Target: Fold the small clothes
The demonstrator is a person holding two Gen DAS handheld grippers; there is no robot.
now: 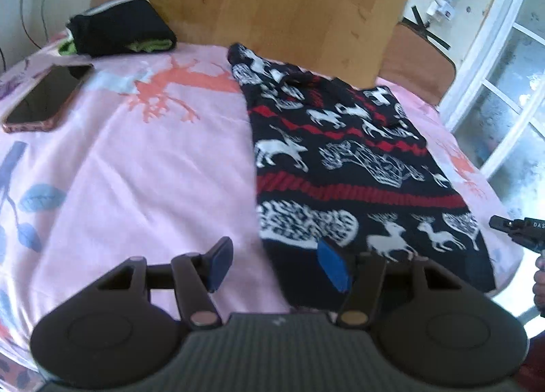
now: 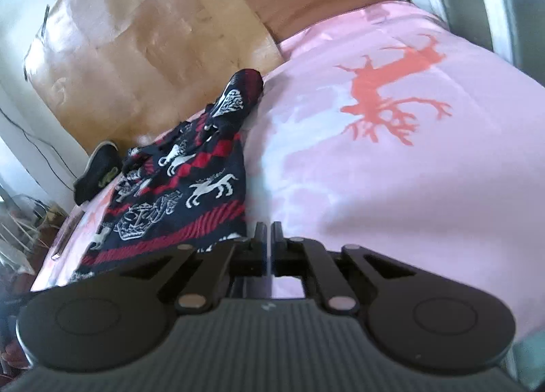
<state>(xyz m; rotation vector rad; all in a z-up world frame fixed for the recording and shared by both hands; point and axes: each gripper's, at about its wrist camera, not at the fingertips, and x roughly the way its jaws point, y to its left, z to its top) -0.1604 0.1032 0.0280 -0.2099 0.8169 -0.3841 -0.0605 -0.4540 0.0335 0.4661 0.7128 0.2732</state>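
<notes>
A small dark navy knitted sweater with red bands and white reindeer figures (image 1: 344, 167) lies spread flat on the table, which is covered by a pink cloth printed with coral deer and blue leaves (image 1: 143, 160). The sweater's hem reaches close to the near edge, and its sleeve end (image 2: 238, 99) lies bunched toward the far edge.

The left tongs (image 1: 276, 264) hover low over the sweater's near left border, spread wide and holding nothing; one blue pad (image 1: 332, 264) is above the knit, the other above bare cloth. The right tongs (image 2: 269, 242) sit just beside the sweater's right border, fingers nearly together with only a slit between them, gripping nothing.

Left of the sweater the cloth is bare up to a dark smartphone in a pink case (image 1: 46, 99) and a folded black garment with green trim (image 1: 119, 29) at the far-left edge. To the right, pink cloth stretches open.
</notes>
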